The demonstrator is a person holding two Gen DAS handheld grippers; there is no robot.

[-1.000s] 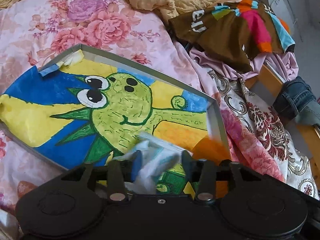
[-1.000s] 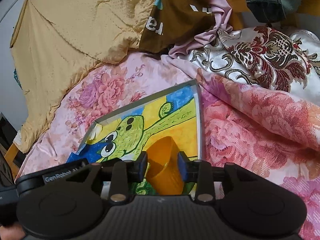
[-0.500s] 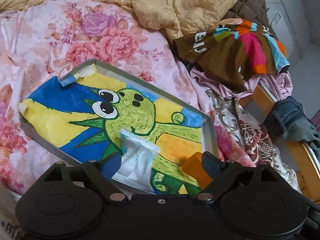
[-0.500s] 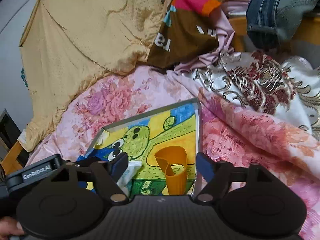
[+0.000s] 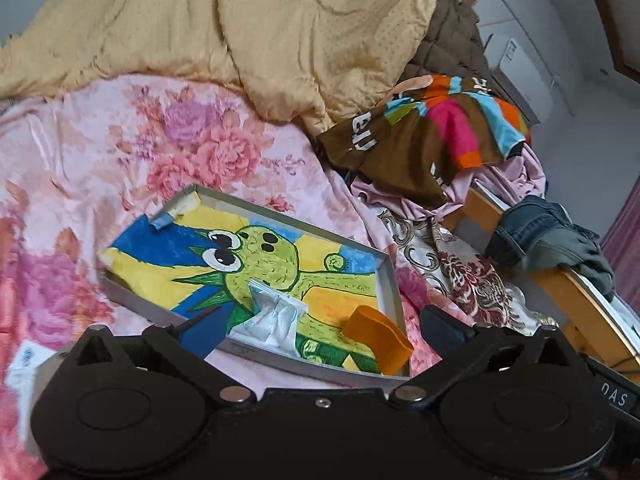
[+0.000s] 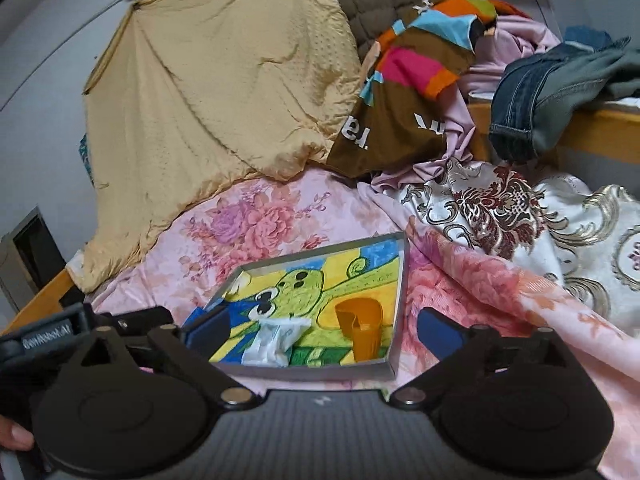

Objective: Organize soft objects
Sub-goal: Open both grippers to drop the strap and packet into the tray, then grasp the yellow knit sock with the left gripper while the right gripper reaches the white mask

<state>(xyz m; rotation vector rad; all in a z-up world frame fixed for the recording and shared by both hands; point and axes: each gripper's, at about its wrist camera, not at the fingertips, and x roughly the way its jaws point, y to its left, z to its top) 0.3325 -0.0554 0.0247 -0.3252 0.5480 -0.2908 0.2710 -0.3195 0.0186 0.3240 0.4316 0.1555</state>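
A grey tray (image 5: 289, 217) (image 6: 320, 373) lined with a painted green cartoon creature lies on the pink floral sheet. A white and blue tissue packet (image 5: 276, 317) (image 6: 275, 339) rests in its near part. To the packet's right, a soft orange cup (image 5: 377, 337) (image 6: 362, 330) lies in the tray. My left gripper (image 5: 320, 328) hovers back from the tray, its jaws opening wide with nothing between them. My right gripper (image 6: 324, 330) does the same, apart from the cup. The left gripper's body (image 6: 60, 334) shows at the left of the right wrist view.
A yellow quilt (image 5: 240, 32) is heaped at the back. A brown multicolour shirt (image 5: 420, 136), lilac cloth (image 6: 512, 40) and jeans (image 5: 532, 232) pile up on the right by a wooden rail (image 5: 592, 312). Brocade fabric (image 6: 520, 216) lies right of the tray.
The left gripper let go of the tissue packet and the right let go of the orange cup. Both opened wide and drew back and up from the tray.
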